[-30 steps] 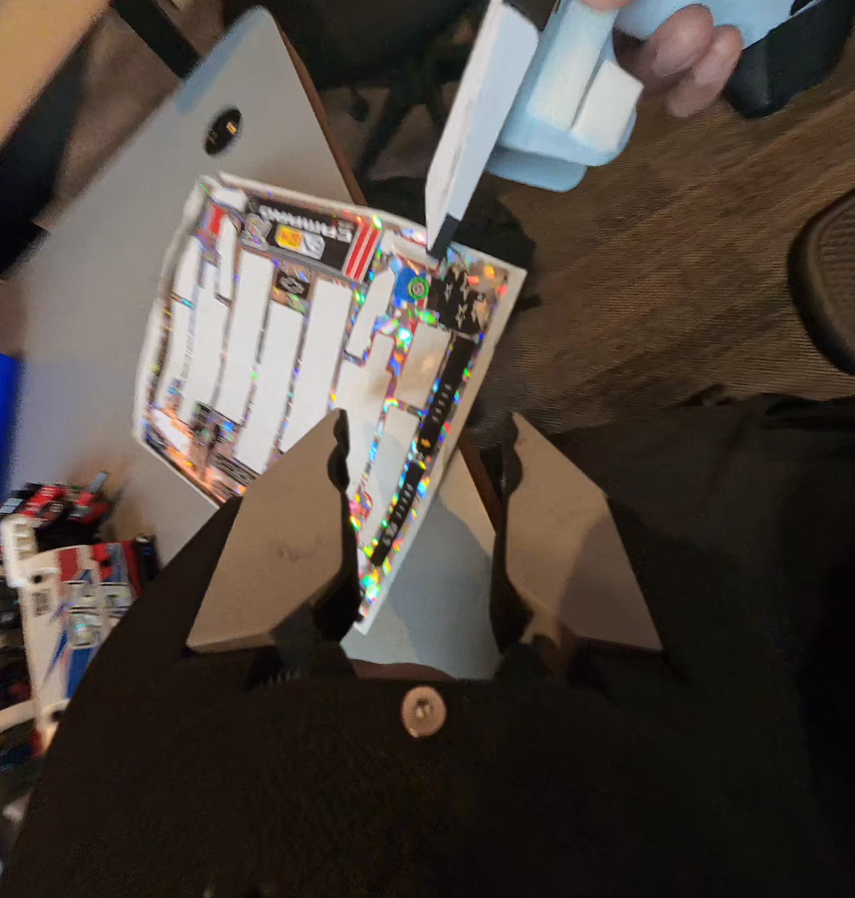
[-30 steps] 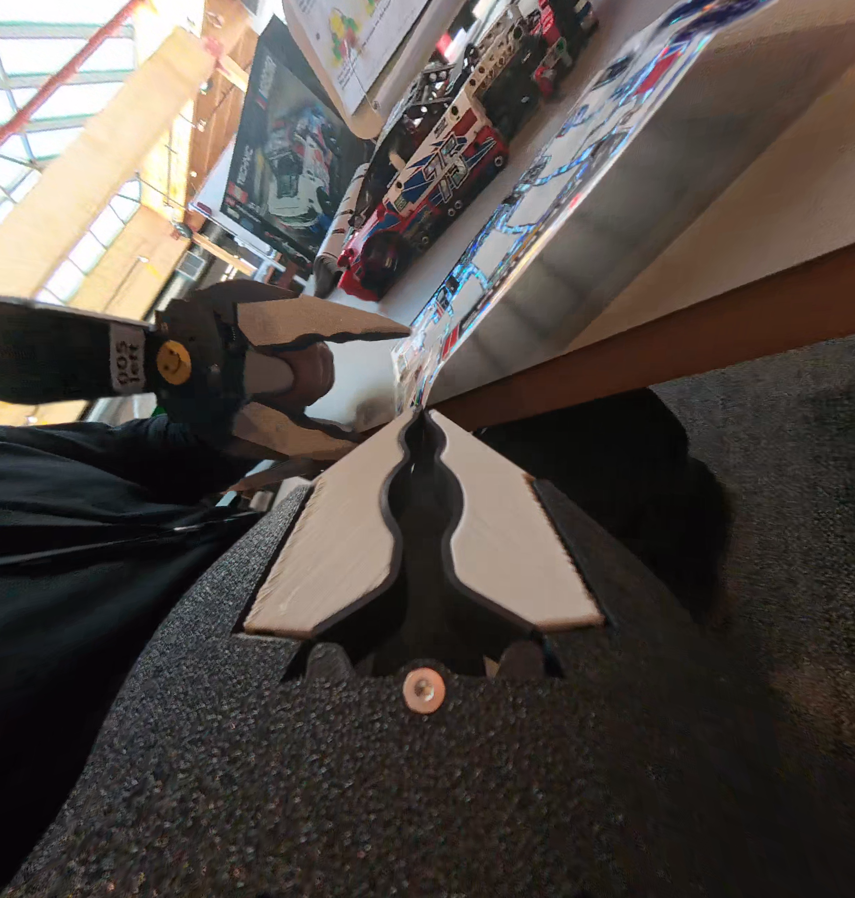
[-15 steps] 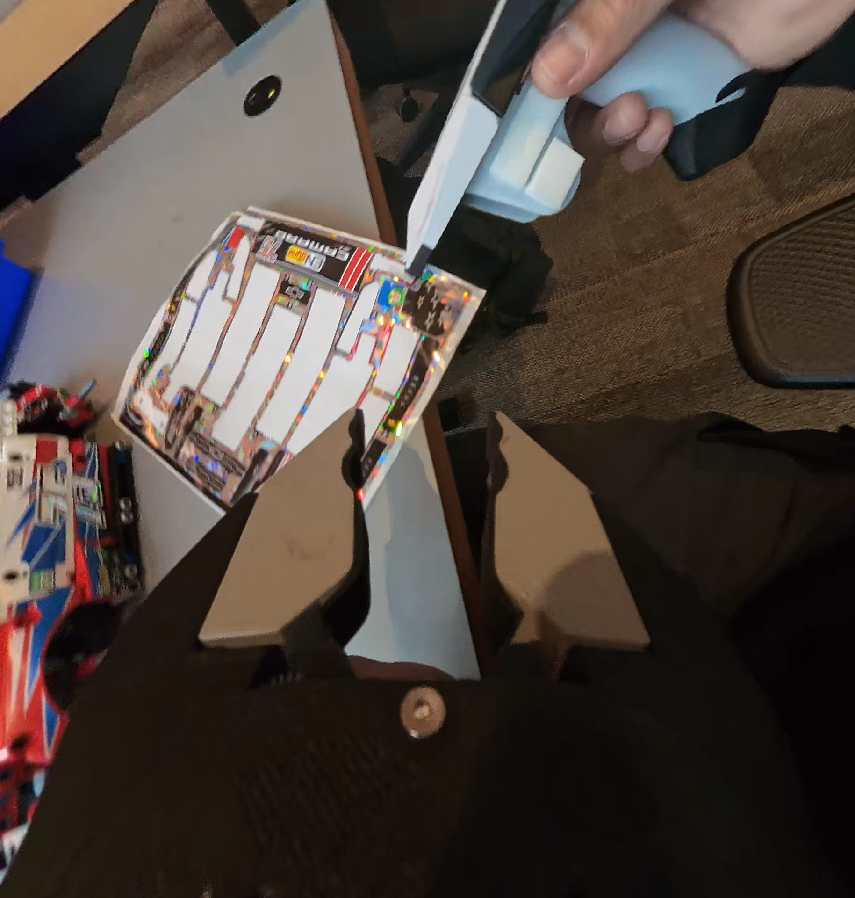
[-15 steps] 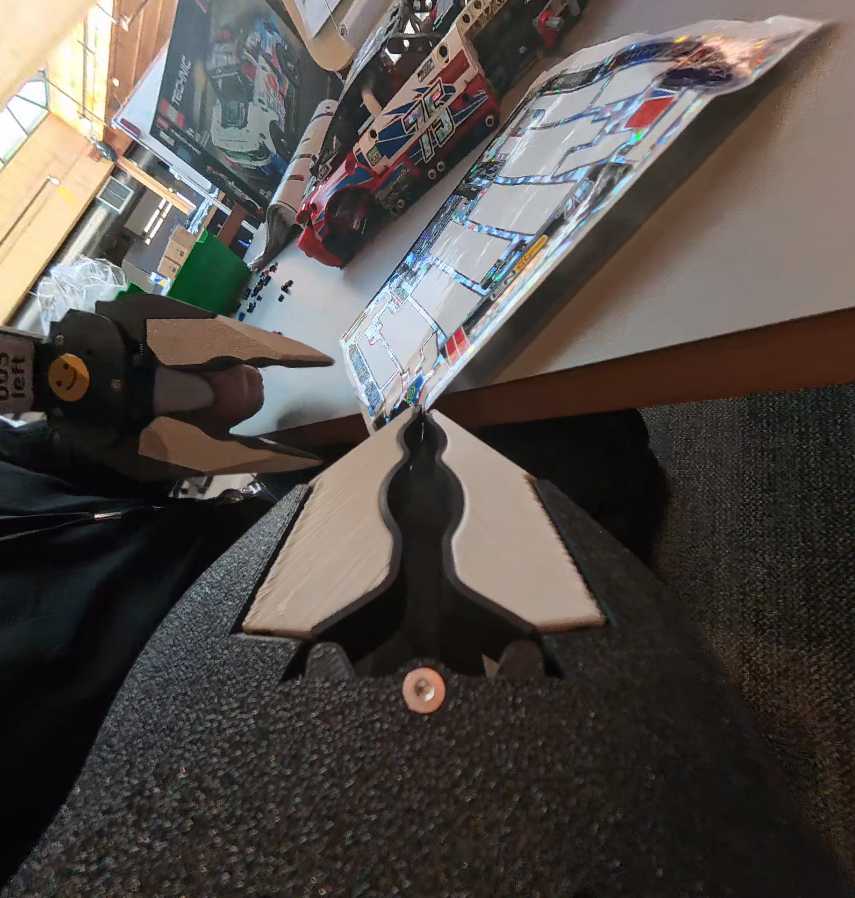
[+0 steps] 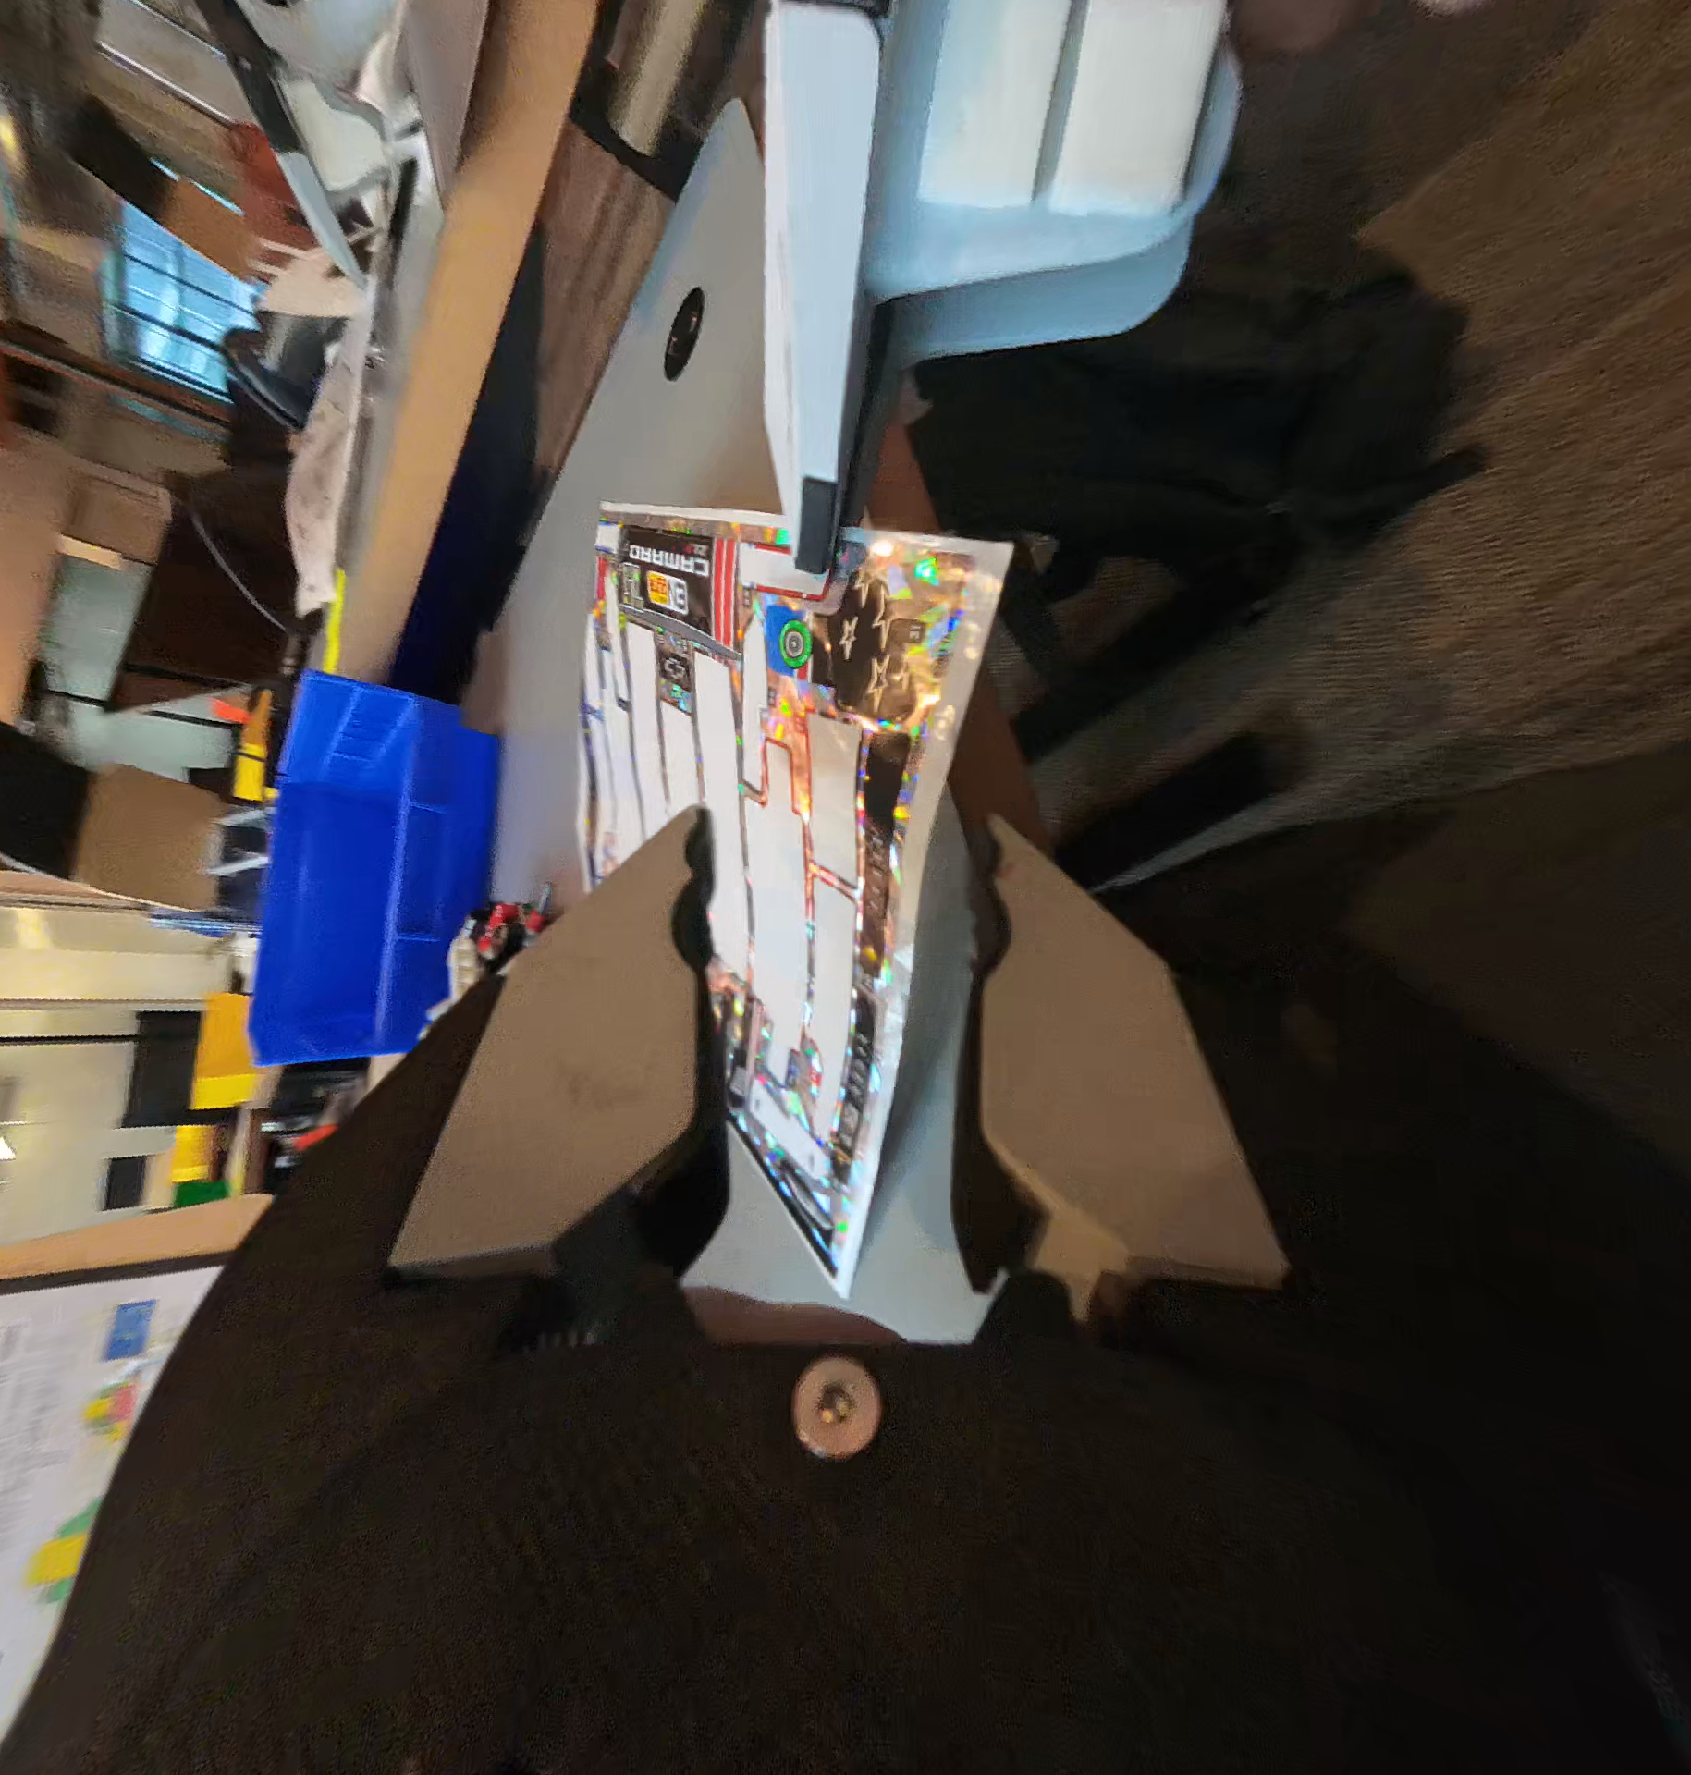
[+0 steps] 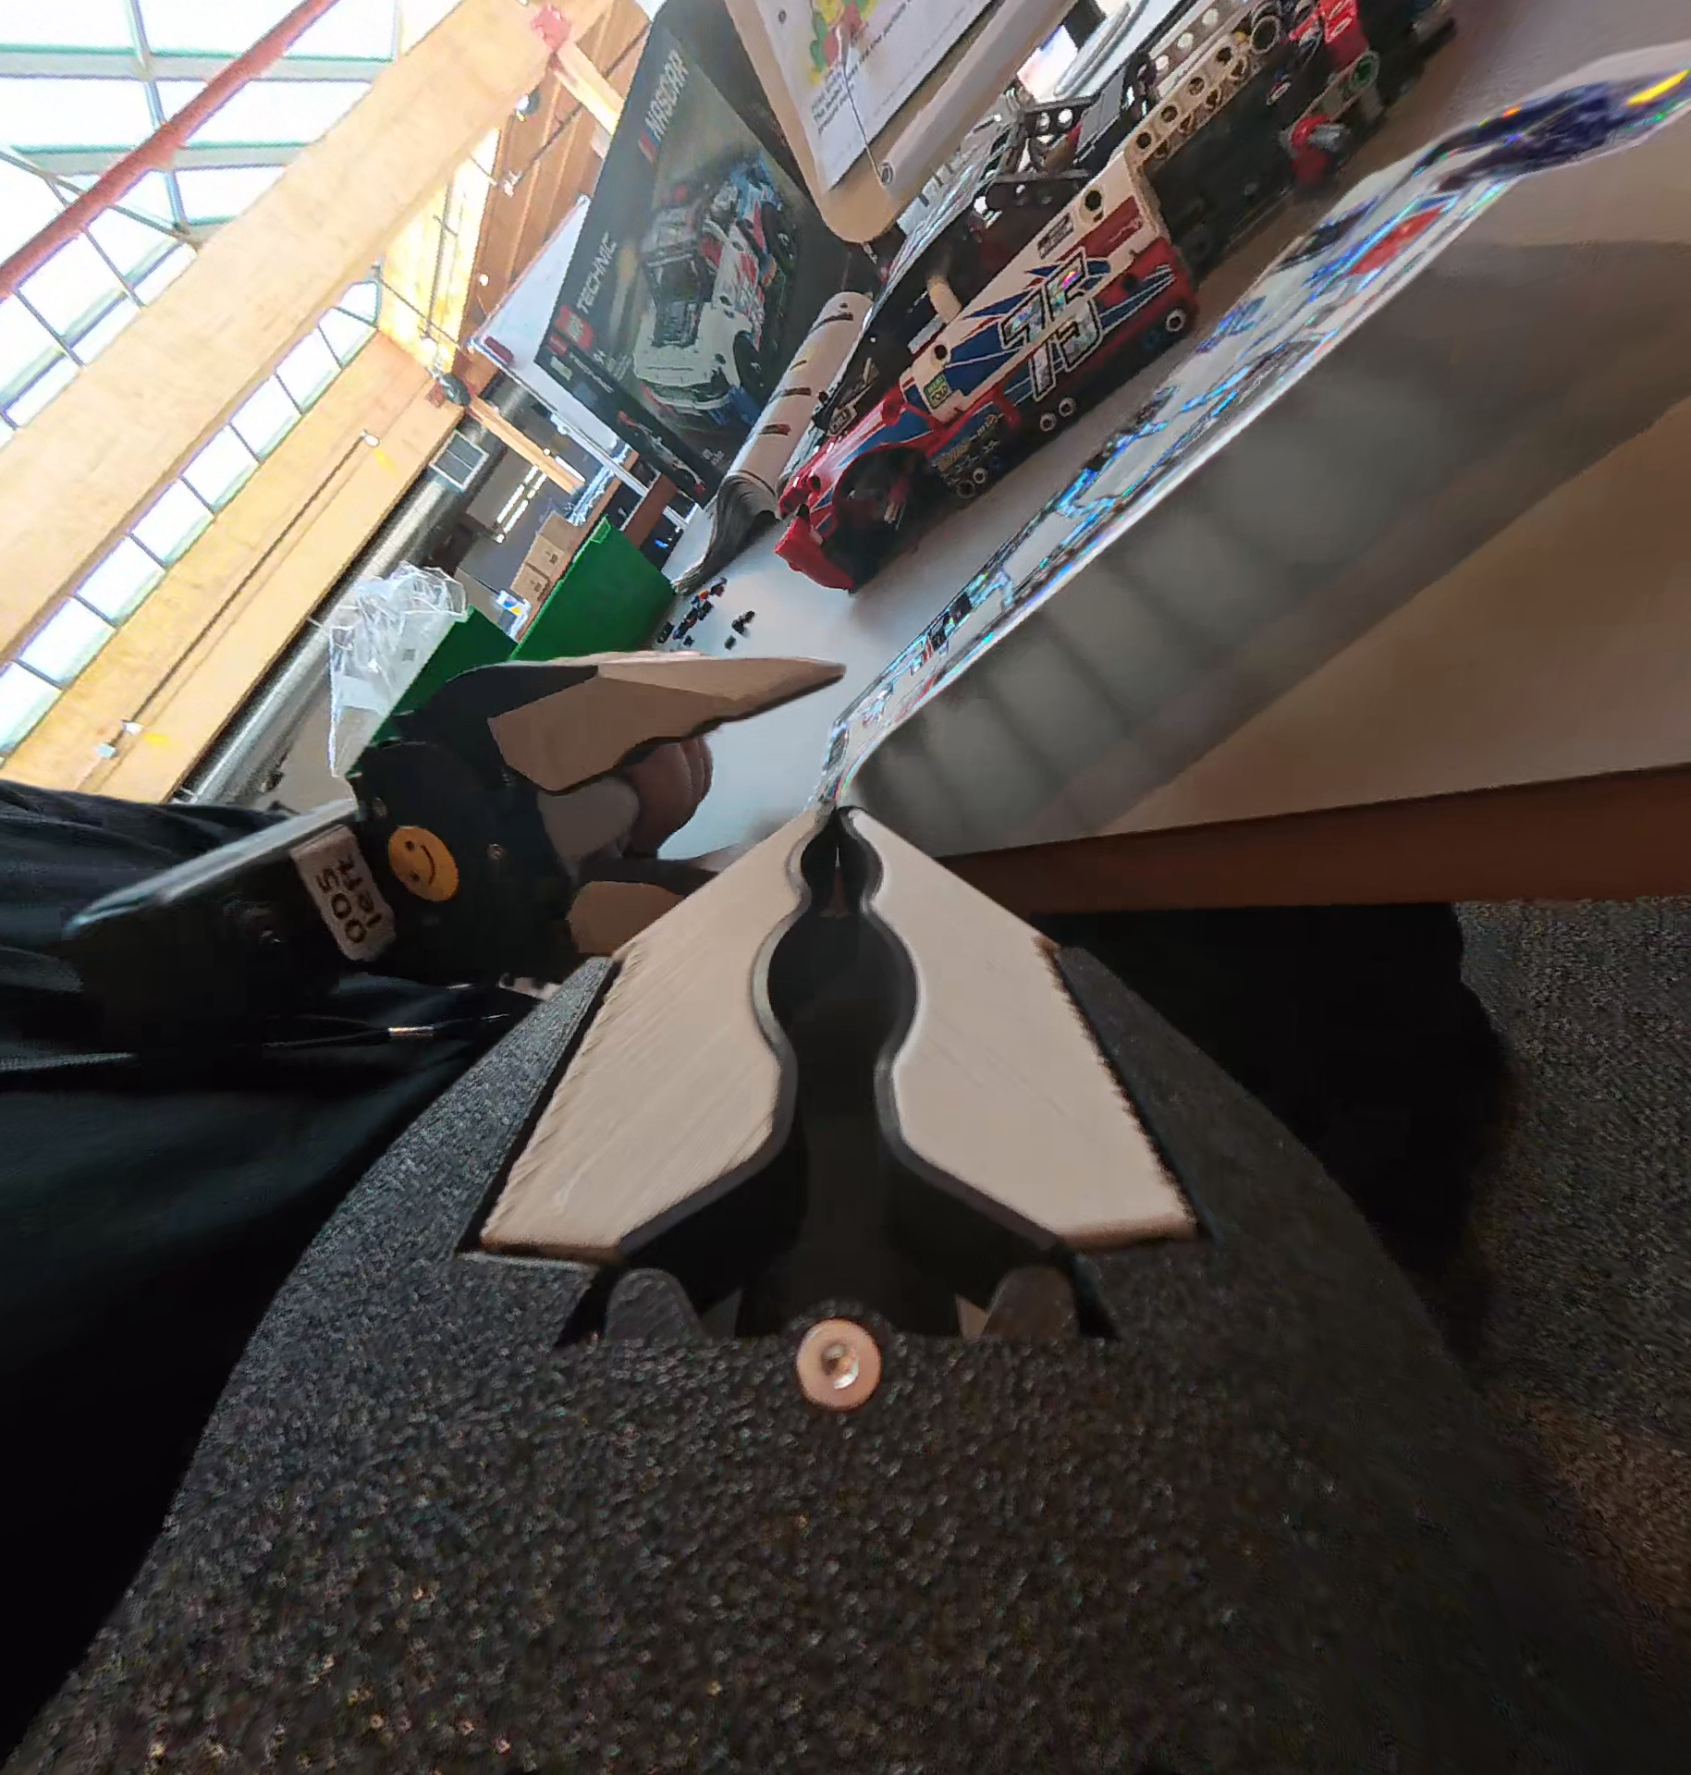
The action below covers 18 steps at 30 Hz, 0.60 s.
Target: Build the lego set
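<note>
A holographic sticker sheet lies half on the grey table, near its corner. My right gripper is shut on one corner of the sheet and holds that end lifted off the table, so the sheet shows nearly edge-on. In the left wrist view the right gripper comes in from above. My left gripper is open, and the near part of the sheet shows between its fingers; I cannot tell if they touch it. The red, white and blue lego car stands behind the sheet.
The left gripper is close on the right gripper's left. The set's box, an open booklet and a green bin stand beyond the car. A blue bin sits left of the sheet. Carpet and an office chair lie off the table's brown edge.
My right gripper stays shut on the sheet's corner and has lifted it steeper. My left gripper has tilted and moved in, so the sheet now lies between its open fingers.
</note>
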{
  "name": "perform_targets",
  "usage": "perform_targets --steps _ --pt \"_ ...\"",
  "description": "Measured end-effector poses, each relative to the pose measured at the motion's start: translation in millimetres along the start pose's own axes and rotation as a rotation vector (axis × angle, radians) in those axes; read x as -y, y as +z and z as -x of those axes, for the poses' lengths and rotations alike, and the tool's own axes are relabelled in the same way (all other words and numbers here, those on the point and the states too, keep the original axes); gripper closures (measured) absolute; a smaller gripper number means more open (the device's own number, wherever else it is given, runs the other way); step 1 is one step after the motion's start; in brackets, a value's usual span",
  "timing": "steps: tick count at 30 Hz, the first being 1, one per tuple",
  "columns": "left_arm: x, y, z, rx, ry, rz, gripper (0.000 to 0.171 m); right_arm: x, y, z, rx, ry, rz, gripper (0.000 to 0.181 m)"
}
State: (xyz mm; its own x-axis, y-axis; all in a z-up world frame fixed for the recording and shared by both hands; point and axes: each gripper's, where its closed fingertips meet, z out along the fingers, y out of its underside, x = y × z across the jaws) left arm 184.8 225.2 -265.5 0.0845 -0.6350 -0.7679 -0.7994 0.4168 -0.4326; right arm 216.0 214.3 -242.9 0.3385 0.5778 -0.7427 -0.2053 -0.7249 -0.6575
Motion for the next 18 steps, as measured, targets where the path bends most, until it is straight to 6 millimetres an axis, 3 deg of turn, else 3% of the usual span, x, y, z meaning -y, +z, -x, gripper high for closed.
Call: perform_targets --steps 4,8,12,14,16,18 --pt "2 0 11 0.077 0.009 -0.04 0.171 -2 -2 1 0.028 0.03 -0.009 0.18" --pt "1 -5 14 0.107 0.019 -0.05 0.171 3 -2 -13 -0.019 0.085 -0.022 0.16" --pt "8 -15 17 0.175 0.076 -0.097 0.171 17 -2 -14 0.021 0.16 -0.078 0.146" --pt "13 -19 13 0.18 0.095 -0.128 0.171 19 2 -13 0.029 0.171 -0.08 0.155" --pt "14 -19 6 0.163 0.111 -0.128 0.171 19 7 -11 0.031 0.141 -0.075 0.176" --pt "12 -19 -4 0.073 0.031 -0.125 0.157 20 9 -5 0.029 0.07 -0.063 0.181"
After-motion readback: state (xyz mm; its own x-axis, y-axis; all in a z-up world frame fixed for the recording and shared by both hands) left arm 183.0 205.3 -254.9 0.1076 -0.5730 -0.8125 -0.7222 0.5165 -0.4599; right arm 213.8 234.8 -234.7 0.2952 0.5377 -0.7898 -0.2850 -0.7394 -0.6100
